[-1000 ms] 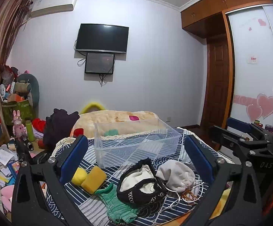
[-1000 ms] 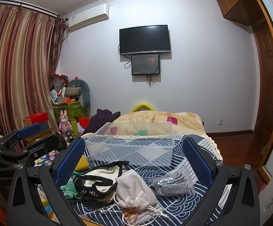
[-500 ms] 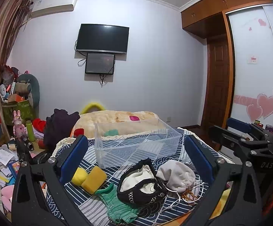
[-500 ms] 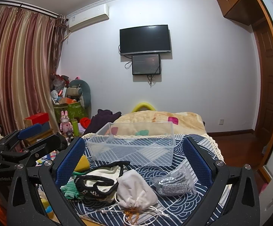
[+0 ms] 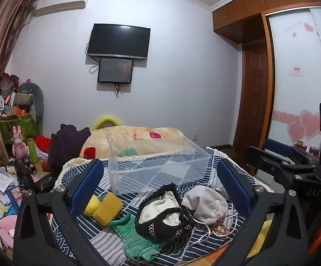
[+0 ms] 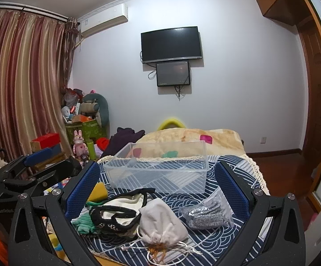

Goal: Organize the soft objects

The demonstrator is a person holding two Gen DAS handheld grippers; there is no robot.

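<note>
A clear plastic bin [image 5: 158, 168] [image 6: 160, 173] stands empty on a table with a blue patterned cloth [image 6: 207, 235]. In front of it lie a black-and-cream pouch [image 5: 162, 215] [image 6: 113, 212], a white drawstring bag [image 5: 207, 204] [image 6: 162, 223], a green knit glove [image 5: 138, 241] [image 6: 82, 221], yellow sponges [image 5: 107, 206] [image 6: 98, 192] and a bag of grey knit fabric [image 6: 207, 212]. My left gripper [image 5: 160, 186] is open and empty above the items. My right gripper [image 6: 158, 188] is open and empty, to the right of the left one.
A bed with a beige blanket [image 5: 136, 137] lies behind the table. Clutter, toys and a green box [image 6: 82, 128] fill the left floor side. A wooden door [image 5: 255, 97] and wardrobe are on the right. The left gripper's body [image 6: 27, 173] shows in the right wrist view.
</note>
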